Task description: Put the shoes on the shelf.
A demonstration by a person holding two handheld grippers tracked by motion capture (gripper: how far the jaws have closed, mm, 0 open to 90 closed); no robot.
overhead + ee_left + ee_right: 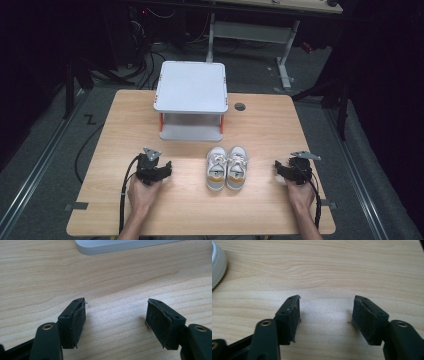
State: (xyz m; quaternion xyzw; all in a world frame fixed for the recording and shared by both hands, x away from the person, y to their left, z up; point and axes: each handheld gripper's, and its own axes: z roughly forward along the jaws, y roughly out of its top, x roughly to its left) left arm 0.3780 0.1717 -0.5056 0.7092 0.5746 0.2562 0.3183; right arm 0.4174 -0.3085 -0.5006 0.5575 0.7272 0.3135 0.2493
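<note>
A pair of small white and grey shoes (pixel 227 167) with orange heels stands side by side on the wooden table (pixel 125 125), toes toward the far side. My left gripper (pixel 165 167) rests low on the table to their left, open, with bare wood between its pads (pixel 116 315). To the right of the shoes sits my right gripper (pixel 278 167), also open and holding nothing (pixel 325 312). A white ribbed shoe sole (pixel 217 267) curves in at the left edge of the right gripper view.
A white two-level rack (pixel 191 87) with orange legs stands at the table's far middle; its lower shelf (pixel 120 246) shows ahead of the left gripper. A round cable hole (pixel 240 106) lies right of it. Cables and a desk frame (pixel 285 55) sit on the floor beyond.
</note>
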